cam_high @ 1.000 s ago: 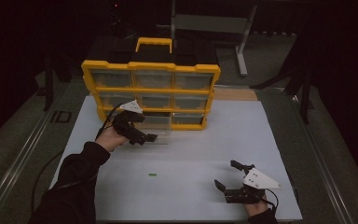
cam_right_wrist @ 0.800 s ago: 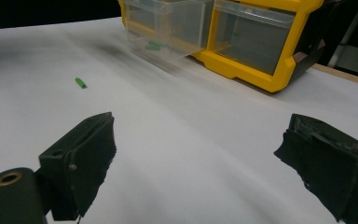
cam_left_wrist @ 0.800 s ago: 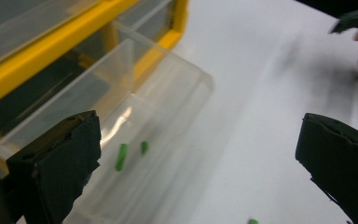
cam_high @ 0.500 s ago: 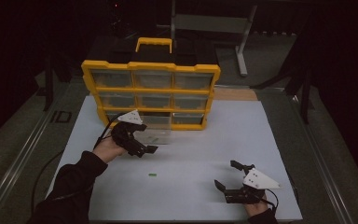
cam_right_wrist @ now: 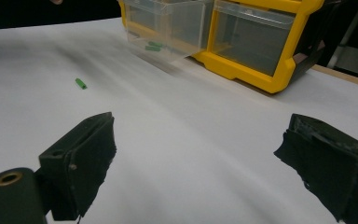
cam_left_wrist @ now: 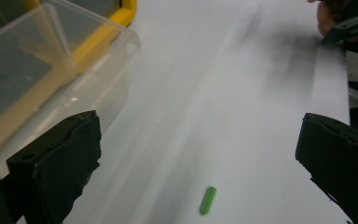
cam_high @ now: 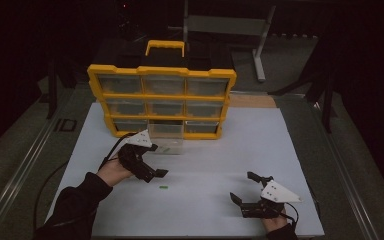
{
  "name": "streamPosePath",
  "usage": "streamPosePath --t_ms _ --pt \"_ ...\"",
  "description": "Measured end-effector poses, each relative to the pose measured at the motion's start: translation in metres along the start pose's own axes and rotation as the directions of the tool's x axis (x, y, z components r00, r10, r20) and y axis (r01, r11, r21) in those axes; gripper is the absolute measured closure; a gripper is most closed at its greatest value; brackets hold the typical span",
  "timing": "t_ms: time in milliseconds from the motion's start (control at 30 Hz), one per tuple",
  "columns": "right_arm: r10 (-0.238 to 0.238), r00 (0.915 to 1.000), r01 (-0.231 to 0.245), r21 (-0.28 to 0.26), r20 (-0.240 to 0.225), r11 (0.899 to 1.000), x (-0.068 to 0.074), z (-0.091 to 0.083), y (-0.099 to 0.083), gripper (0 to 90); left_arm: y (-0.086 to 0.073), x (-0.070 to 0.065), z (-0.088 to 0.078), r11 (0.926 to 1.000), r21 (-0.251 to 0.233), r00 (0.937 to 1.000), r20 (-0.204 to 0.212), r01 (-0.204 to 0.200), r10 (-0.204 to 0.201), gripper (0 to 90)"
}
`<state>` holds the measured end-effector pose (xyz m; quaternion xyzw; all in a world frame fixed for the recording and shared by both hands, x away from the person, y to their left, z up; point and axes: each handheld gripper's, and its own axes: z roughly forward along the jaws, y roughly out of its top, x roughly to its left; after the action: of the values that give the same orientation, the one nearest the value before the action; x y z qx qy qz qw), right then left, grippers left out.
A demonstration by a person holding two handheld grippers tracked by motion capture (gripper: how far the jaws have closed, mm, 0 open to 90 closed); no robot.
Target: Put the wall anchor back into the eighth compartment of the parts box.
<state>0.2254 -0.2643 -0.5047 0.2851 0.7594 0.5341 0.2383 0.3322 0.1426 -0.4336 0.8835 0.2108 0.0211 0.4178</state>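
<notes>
Left gripper (cam_high: 152, 172) over small green cylindrical peg (cam_high: 163, 188), fingers wide, nothing held.

Peg lying flat on white desk (cam_high: 220, 155) surface, near the left gripper's fingertips in high view, apart from them; seen between and ahead of the spread black fingers (cam_left_wrist: 56, 165) in left gripper view. Clear plastic drawer (cam_high: 169, 146) pulled out of yellow-framed organiser box (cam_high: 162, 102), resting on desk just beside left gripper; more green pegs (cam_right_wrist: 153, 45) inside drawer in right gripper view. Right gripper (cam_high: 245, 192) low at near right of desk, well apart from peg, fingers wide, empty. Left hand (cam_high: 112, 171) in dark sleeve (cam_high: 72, 205).
</notes>
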Motion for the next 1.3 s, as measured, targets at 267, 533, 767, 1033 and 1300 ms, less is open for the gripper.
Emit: streamPosePath --t_ms 267,533,767,1033,1300 --pt "0.0 1.0 0.0 0.004 -0.001 1.0 0.0 0.0 0.0 9.0 -0.013 -0.004 0.005 0.9998 -0.019 0.9996 0.029 -0.002 0.003 0.3" --pt "0.0 1.0 0.0 0.003 -0.001 1.0 0.0 0.0 0.0 9.0 -0.027 -0.01 0.016 0.9999 -0.006 0.9983 0.058 -0.011 0.011 0.3" --pt "-0.004 1.0 0.004 0.003 0.001 1.0 0.0 0.0 0.0 9.0 -0.036 -0.011 0.02 0.9999 -0.016 0.997 0.077 0.004 -0.002 0.3" --pt "-0.005 1.0 0.005 0.006 -0.001 1.0 0.001 0.001 0.0 9.0 -0.054 -0.012 0.034 0.9999 -0.003 0.996 0.088 0.016 -0.015 2.4" --pt "-0.006 1.0 0.006 0.006 -0.003 1.0 0.001 0.001 0.0 9.0 -0.066 -0.011 0.047 0.9998 0.012 0.9963 0.084 0.017 -0.018 2.6"
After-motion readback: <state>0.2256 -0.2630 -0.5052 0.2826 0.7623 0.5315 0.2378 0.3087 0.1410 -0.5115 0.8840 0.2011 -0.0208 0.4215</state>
